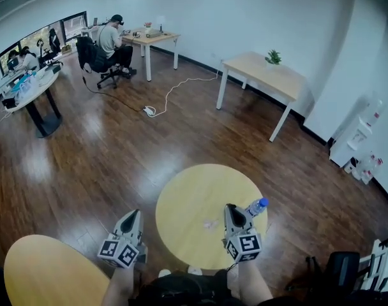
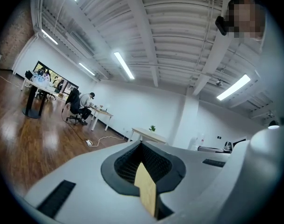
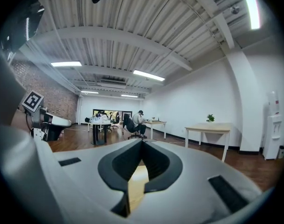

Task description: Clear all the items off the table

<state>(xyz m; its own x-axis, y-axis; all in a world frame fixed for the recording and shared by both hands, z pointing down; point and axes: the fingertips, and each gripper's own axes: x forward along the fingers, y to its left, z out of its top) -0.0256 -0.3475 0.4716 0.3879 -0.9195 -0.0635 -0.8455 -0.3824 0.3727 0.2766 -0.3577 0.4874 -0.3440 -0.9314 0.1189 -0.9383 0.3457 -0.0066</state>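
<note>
**Two Things Left on the Round Table**

The left gripper (image 1: 133, 215) is closed, and nothing is held in it. The right gripper (image 1: 231, 208) is closed too, and nothing is seen between its jaws. Both are pointed out at the room, not down at the table (image 1: 187, 196).

The table has not been cleared yet. A bottle (image 1: 258, 206) with a blue cap is seen near the table's right edge, just beside the right gripper. Part of it is hidden, so it cannot be told if it is standing or lying down. A small pale scrap (image 1: 210, 224) is seen near the middle of the table.

Some things could go wrong from here. The bottle could be bumped off the edge if it is reached for with closed jaws, so the jaws must be opened first. The bottle is round and smooth, so it could be squeezed out sideways if it is grabbed off-center. The scrap looks small and light, so it could be pushed away or dropped.
</note>
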